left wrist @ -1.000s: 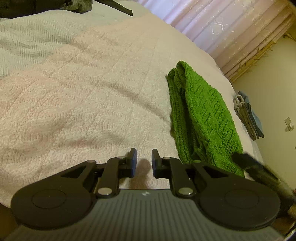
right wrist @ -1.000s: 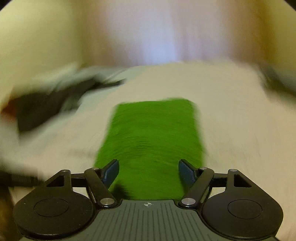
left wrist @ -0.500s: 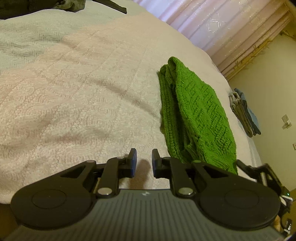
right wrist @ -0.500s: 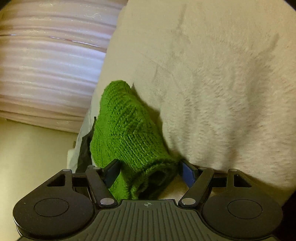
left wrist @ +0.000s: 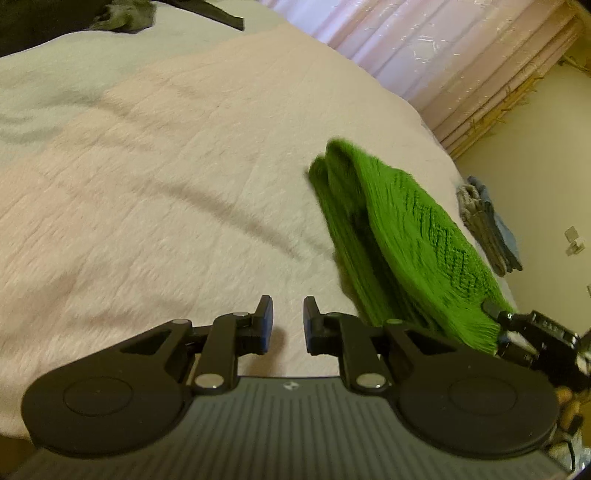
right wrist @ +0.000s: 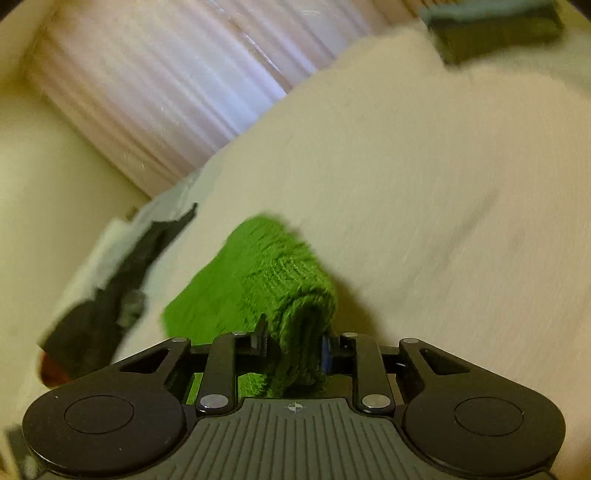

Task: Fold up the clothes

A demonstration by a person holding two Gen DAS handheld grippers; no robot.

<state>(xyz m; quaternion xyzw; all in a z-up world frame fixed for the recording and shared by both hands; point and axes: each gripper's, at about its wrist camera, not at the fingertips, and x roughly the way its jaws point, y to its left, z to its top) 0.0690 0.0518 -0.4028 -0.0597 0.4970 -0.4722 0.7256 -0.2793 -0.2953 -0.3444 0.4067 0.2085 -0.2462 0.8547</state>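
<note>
A green knitted sweater [left wrist: 417,236] lies folded into a long strip on the right side of the pale pink bedspread [left wrist: 166,166]. My right gripper [right wrist: 295,339] is at the strip's near end. Its jaws are closing, and the pads press on the bunched end of the sweater [right wrist: 251,280] from both sides. In the left wrist view that gripper shows as a black frame at the sweater's lower right corner. My left gripper [left wrist: 288,306] hovers over bare bedspread to the left of the sweater. Only a narrow gap separates its fingers, and nothing is between them.
A small stack of folded grey and blue clothes [left wrist: 487,229] sits at the bed's right edge near the wall. Dark garments [left wrist: 74,18] lie at the far left of the bed. Pink curtains [left wrist: 443,55] hang behind it. A dark garment [right wrist: 110,295] lies left of the sweater.
My right gripper swung round to the sweater's near end and its wide jaws closed on the bunched knit. The left gripper drifted slightly, with its gap unchanged.
</note>
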